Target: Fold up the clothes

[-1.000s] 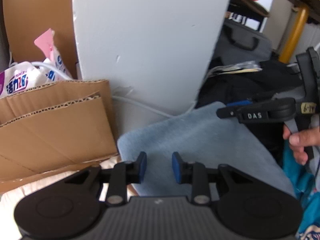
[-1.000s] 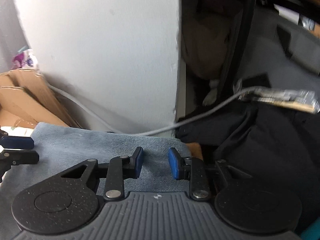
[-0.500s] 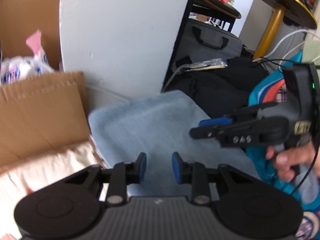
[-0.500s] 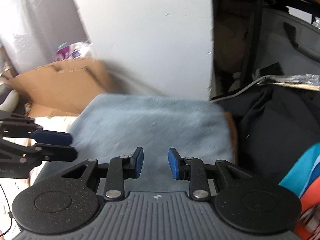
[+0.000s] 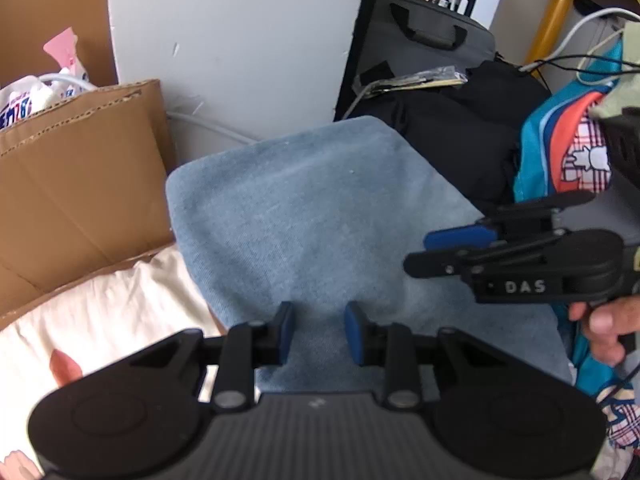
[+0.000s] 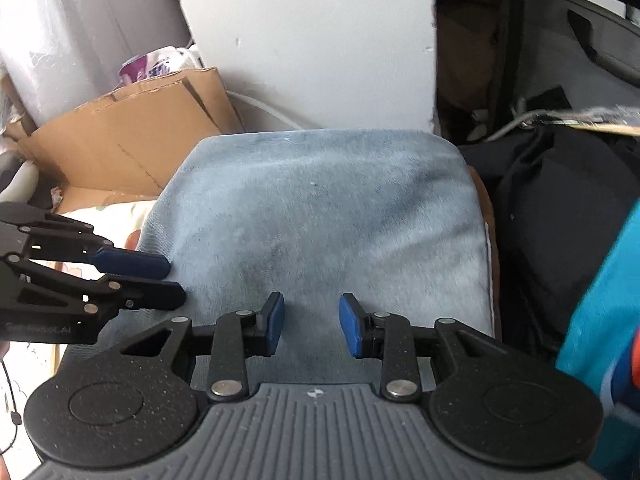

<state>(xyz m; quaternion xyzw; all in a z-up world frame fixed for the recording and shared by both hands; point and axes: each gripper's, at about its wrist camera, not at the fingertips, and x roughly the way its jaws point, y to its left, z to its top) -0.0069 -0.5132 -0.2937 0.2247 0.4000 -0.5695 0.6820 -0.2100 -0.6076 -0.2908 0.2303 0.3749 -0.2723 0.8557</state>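
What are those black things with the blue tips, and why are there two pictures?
Each is a claw that a person holds, one in each hand, with a camera on it looking forward. One picture comes from the left claw, the other from the right claw. Each picture also shows the other claw from the side. Below them lies a folded blue cloth, with a cardboard box beside it and more clothes nearby. Both claws are open and hold nothing.
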